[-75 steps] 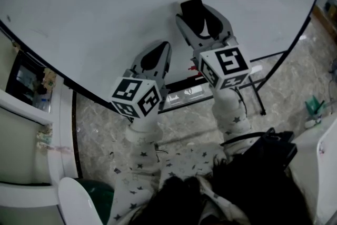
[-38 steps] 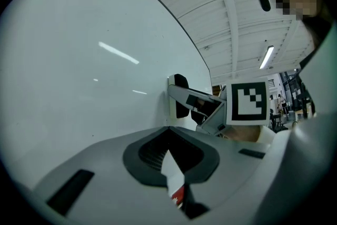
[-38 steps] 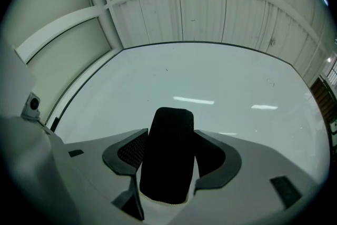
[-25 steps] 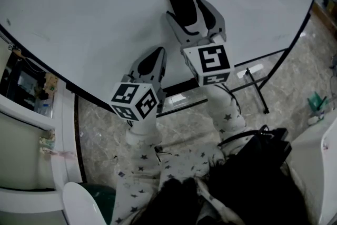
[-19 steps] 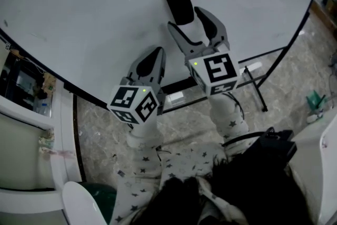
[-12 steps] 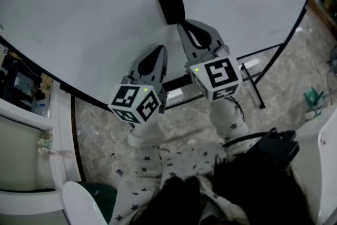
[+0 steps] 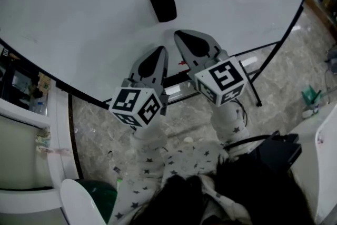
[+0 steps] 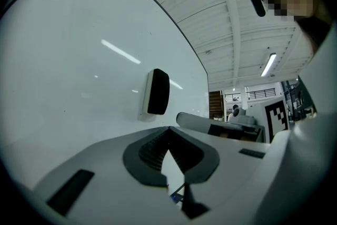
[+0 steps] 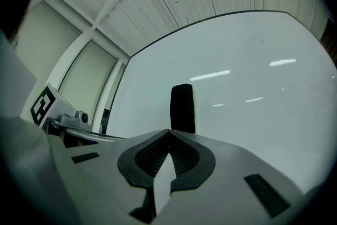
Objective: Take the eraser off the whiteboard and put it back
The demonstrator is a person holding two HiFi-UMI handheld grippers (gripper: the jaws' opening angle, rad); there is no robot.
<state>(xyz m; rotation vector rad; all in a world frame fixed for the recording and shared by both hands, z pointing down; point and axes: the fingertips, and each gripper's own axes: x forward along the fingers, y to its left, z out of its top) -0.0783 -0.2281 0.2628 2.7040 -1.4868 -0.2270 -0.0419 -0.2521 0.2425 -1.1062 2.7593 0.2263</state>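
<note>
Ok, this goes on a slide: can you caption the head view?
Eraser stuck on the whiteboard, with the left gripper and right gripper shut and empty just below it.

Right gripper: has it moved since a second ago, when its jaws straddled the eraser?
Yes. The right gripper has backed off the eraser, which stays on the whiteboard; its shut tips now sit clear of it, nearer the board's lower edge.

Black eraser: small rounded rectangle, dark face outward, with a pale backing layer visible side-on in the left gripper view. It sits flat against the whiteboard, long side roughly vertical, slightly tilted in the head view. The whiteboard is large, white and glossy with ceiling-light reflections, thin dark frame, surface mostly blank.
</note>
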